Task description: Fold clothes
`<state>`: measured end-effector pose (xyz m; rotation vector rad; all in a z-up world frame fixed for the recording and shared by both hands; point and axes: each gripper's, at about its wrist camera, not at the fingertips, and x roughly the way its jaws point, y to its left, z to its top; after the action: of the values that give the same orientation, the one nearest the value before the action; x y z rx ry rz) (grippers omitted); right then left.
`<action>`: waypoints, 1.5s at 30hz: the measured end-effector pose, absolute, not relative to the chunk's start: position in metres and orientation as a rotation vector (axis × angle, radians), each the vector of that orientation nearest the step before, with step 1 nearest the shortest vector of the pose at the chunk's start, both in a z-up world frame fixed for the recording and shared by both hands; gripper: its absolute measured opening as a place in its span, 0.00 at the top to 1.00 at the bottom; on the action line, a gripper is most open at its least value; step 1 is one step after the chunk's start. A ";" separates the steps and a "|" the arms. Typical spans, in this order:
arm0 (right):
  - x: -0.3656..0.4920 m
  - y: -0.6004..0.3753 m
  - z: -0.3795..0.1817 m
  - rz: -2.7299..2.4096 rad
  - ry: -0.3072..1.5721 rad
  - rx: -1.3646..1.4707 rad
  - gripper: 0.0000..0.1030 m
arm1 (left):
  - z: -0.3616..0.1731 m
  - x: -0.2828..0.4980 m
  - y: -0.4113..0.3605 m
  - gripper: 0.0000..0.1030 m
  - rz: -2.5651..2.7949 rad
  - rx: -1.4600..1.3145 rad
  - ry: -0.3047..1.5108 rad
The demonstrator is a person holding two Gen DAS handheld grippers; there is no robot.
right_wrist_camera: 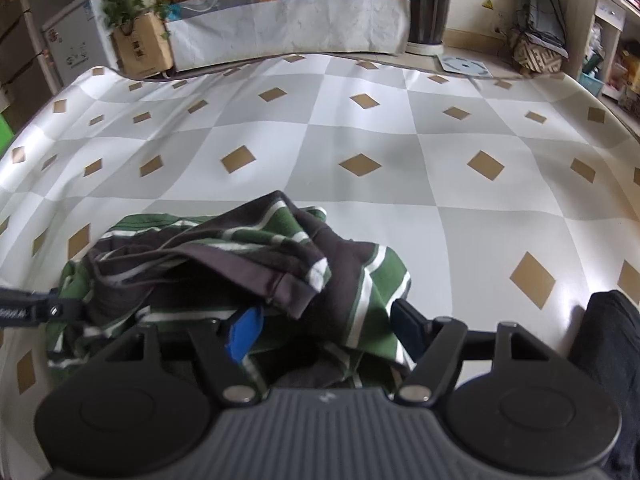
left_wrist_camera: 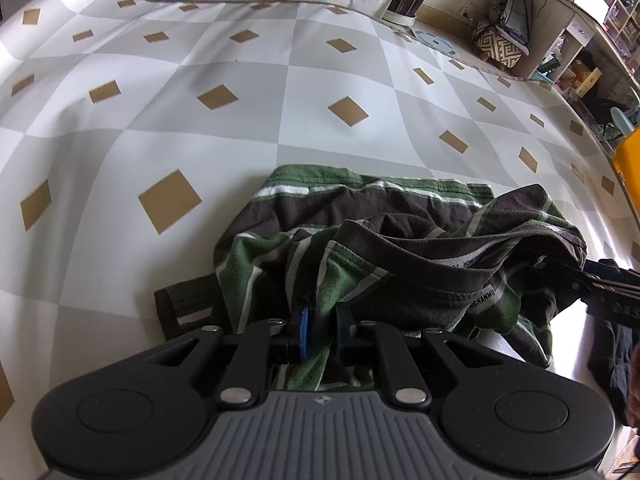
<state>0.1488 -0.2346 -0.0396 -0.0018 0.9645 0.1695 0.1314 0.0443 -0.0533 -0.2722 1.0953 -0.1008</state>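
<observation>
Left wrist view: left hand-held gripper (left_wrist_camera: 320, 330) narrow, pinching fabric of striped shirt (left_wrist_camera: 360, 248); shirt crumpled at 6 o'clock on checkered mat (left_wrist_camera: 200, 80).

Right wrist view: right hand-held gripper (right_wrist_camera: 326, 330) wide, jaws around shirt (right_wrist_camera: 240, 264) edge, not pressing. No fold visible; all folding left.

The left gripper (left_wrist_camera: 320, 334) has its jaws clamped on a fold of the crumpled green, brown and white striped shirt (left_wrist_camera: 360, 240), which lies on the grey-and-white checked floor mat (left_wrist_camera: 240, 100).
</observation>
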 end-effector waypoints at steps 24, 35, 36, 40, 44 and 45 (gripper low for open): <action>0.125 -0.178 -0.071 0.327 1.083 -0.119 0.84 | -0.067 0.120 0.035 0.95 -0.076 -0.197 1.132; 0.082 -0.165 -0.073 0.381 1.089 -0.122 0.83 | -0.068 0.089 0.037 0.95 -0.084 -0.145 1.106; 0.079 -0.166 -0.073 0.383 1.097 -0.106 0.83 | -0.069 0.084 0.039 0.95 -0.085 -0.152 1.106; 0.062 -0.171 -0.072 0.381 1.122 -0.038 0.83 | -0.069 0.065 0.042 0.95 -0.086 -0.160 1.108; 0.036 -0.171 -0.072 0.364 1.132 0.016 0.83 | -0.069 0.044 0.042 0.95 -0.075 -0.163 1.109; 0.029 -0.170 -0.072 0.360 1.133 0.022 0.83 | -0.069 0.039 0.042 0.95 -0.072 -0.165 1.110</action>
<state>0.0285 -0.1704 -0.0721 0.0223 1.1327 0.3603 0.0387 0.0424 -0.0689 -0.1651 1.1096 -0.0717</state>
